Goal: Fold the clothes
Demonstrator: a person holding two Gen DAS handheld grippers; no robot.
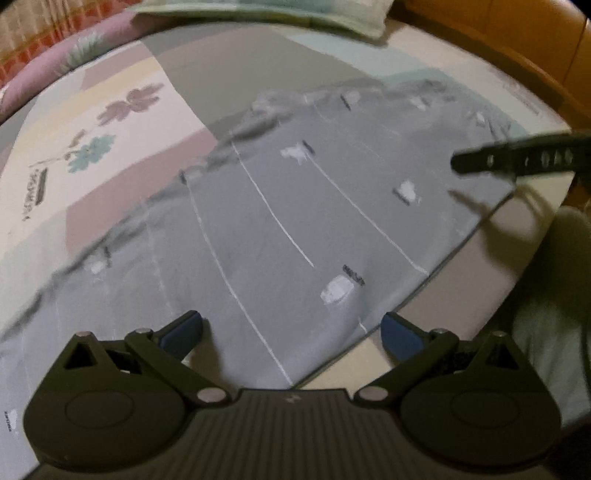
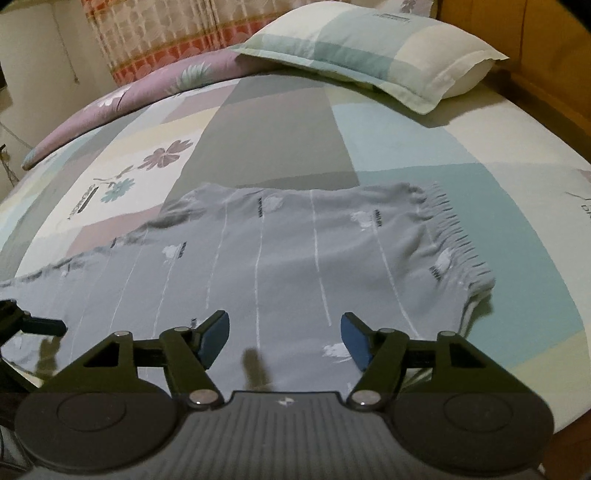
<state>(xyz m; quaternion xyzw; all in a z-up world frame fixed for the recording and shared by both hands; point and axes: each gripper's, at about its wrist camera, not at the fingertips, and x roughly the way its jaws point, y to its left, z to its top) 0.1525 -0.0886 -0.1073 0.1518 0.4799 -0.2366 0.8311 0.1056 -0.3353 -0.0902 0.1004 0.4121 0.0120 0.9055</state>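
1. A bed fills the room's middle; its sheet (image 2: 424,147) is a patchwork of pale green, grey, cream and dusty pink blocks with printed flowers. A pillow (image 2: 369,48) in the same pale checks lies at the far end, and a mauve flowered quilt (image 2: 110,103) is rolled along the far left side of the bed. Behind it hangs a patterned curtain (image 2: 155,33) with an orange band, and a wooden bed frame (image 2: 546,74) runs along the right.

2. The grey scarf (image 2: 277,266) lies spread flat on the sheet, near the edge closest to the grippers. It is thin cloth with fine white stripes and small white motifs. Its left part runs on toward the left gripper; the far left edge is rumpled.

3. The scarf's long axis runs left to right across the bed as the right wrist camera sees it. The fringed end (image 2: 454,236) points right, toward the wooden frame; the stripes run across the cloth's short way.

4. Beyond the fringe the sheet lies bare to the bed's right edge, and between the scarf and the pillow there is a broad band of bare sheet.

5. The right gripper (image 2: 284,338) hangs over the scarf's near edge, its blue pads (image 2: 214,336) standing well apart with nothing pinched between them.

6. The left gripper (image 1: 291,332) is spread wide too, above the scarf's near hem, its pads (image 1: 400,338) holding nothing. This view is blurred.
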